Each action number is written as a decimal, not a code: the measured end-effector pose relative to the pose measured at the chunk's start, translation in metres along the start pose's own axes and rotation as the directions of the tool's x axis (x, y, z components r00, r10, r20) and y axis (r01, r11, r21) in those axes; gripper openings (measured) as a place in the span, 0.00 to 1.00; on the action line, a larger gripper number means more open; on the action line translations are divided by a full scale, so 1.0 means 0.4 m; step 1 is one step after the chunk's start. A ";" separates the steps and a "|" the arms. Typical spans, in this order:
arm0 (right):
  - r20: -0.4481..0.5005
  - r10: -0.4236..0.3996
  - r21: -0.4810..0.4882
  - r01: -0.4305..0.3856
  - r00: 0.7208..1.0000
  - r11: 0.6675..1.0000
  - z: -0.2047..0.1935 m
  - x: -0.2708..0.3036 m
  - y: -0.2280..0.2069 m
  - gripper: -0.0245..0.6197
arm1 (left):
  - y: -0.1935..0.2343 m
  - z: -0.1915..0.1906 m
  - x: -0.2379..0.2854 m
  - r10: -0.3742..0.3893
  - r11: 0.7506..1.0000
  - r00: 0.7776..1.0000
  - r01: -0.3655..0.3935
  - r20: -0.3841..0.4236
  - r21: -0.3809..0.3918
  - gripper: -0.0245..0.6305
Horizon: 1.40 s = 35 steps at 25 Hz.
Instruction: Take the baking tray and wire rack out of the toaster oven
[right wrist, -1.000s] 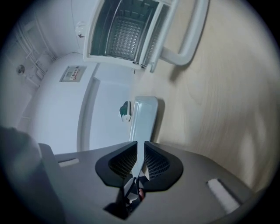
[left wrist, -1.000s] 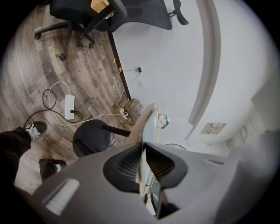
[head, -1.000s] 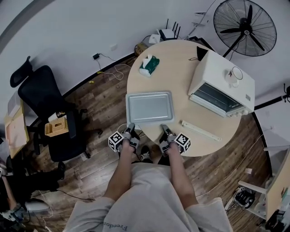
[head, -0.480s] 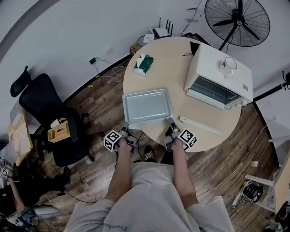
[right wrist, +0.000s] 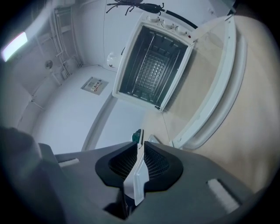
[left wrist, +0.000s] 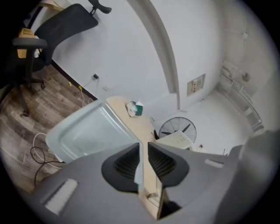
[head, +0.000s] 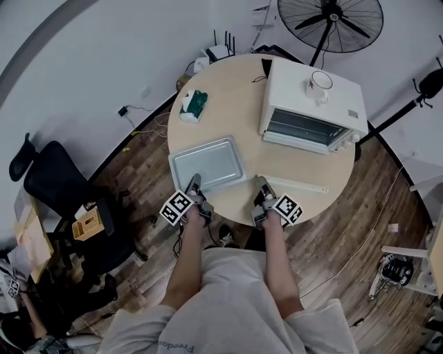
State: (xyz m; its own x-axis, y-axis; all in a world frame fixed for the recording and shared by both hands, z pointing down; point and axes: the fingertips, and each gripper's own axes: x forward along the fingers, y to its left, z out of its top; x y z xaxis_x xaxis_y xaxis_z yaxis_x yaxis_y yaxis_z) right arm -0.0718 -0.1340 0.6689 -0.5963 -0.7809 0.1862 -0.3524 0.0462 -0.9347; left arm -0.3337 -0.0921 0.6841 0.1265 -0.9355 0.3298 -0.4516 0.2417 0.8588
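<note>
The grey baking tray [head: 205, 163] lies on the round table [head: 239, 104], near its front edge. My right gripper [head: 261, 184] is at the tray's near right corner, shut on the thin rim [right wrist: 136, 175], which runs edge-on between its pads. My left gripper [head: 194, 182] is at the near left corner. Its jaws stand parted and the tray's rim [left wrist: 139, 168] shows in the gap, clear of one pad. The white toaster oven [head: 311, 104] stands at the right with its door [right wrist: 218, 87] folded down. The wire rack [right wrist: 151, 72] sits inside it.
A cup [head: 318, 86] stands on top of the oven. A green tissue pack [head: 193, 104] lies at the table's far left. Behind the table stands a floor fan [head: 331, 21], and an office chair [head: 62, 200] is on the wooden floor to the left.
My left gripper's jaws have parted from the tray's near edge, and it has risen and rolled. The right gripper stays shut on the rim. The head camera has shifted.
</note>
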 end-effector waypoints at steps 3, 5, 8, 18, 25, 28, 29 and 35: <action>0.044 -0.004 -0.012 0.004 0.999 1.000 0.057 -0.033 -0.004 0.08 | -0.105 -0.060 0.051 -0.106 0.994 0.992 0.107 -0.063 0.010 0.22; 0.074 -0.008 -0.017 0.010 0.997 1.000 0.093 -0.055 -0.007 0.08 | -0.164 -0.099 0.079 -0.155 0.987 0.983 0.158 -0.100 0.020 0.20; 0.113 -0.021 -0.039 0.025 0.993 0.999 0.146 -0.088 -0.010 0.08 | -0.238 -0.156 0.115 -0.208 0.976 0.966 0.214 -0.151 0.027 0.12; 0.232 -0.050 -0.022 0.056 0.971 0.998 0.324 -0.179 -0.050 0.08 | -0.392 -0.322 0.233 -0.280 0.956 0.920 0.295 -0.275 0.013 0.12; 0.274 -0.026 -0.007 0.029 0.961 1.000 0.464 -0.178 -0.058 0.04 | -0.499 -0.394 0.331 -0.306 0.947 0.902 0.323 -0.304 0.004 0.12; 0.287 -0.006 -0.003 0.008 0.958 1.000 0.534 -0.160 -0.054 0.04 | -0.541 -0.419 0.375 -0.310 0.947 0.902 0.322 -0.301 -0.008 0.12; 0.292 0.002 0.000 -0.002 0.956 1.000 0.559 -0.154 -0.052 0.04 | -0.557 -0.426 0.391 -0.315 0.946 0.902 0.325 -0.294 -0.017 0.12; 0.335 0.082 0.046 -0.104 0.939 0.994 0.675 -0.093 -0.035 0.04 | -0.637 -0.452 0.495 -0.351 0.936 0.904 0.343 -0.244 -0.076 0.13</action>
State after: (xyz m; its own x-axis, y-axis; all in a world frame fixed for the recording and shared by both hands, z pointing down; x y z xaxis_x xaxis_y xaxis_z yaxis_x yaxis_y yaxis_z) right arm 0.1500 -0.2737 0.5932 -0.3471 -0.9378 -0.0037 -0.2553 0.0983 -0.9619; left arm -0.0339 -0.2922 0.6015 0.4883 -0.8678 0.0922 -0.3119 -0.0749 0.9471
